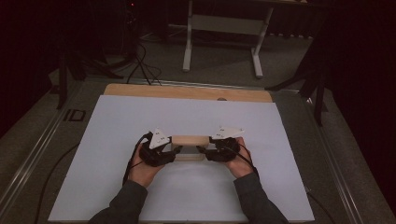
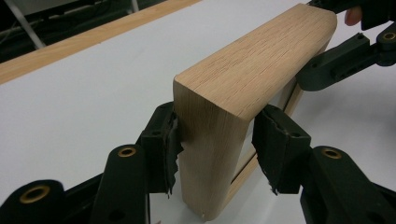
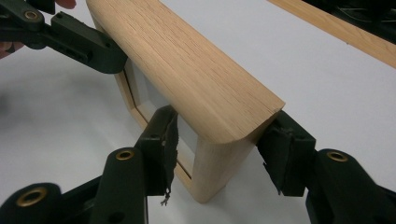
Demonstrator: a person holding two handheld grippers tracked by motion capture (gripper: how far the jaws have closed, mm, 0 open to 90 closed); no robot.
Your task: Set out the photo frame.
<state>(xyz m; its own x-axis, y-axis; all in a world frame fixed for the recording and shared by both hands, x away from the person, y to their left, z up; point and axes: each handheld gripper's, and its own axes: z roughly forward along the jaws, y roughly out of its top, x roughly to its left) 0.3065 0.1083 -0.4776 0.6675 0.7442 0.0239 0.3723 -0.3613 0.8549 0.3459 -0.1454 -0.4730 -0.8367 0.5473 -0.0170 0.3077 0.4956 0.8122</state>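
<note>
Jaws of the left gripper and the right gripper each clamp one end of the wooden frame, which stands upright on the white bench.

Wooden frame: pale oak-like wood, visible straight grain, smooth matt finish, rounded edges. Left gripper and right gripper: matt black plastic links, brass-coloured rivets, frayed black rubbery pads. Table: light wood edge beneath a smooth matt white sheet

High view dim, corners near black – both gripper views bright, sharp, soft shadows on white sheet.
</note>
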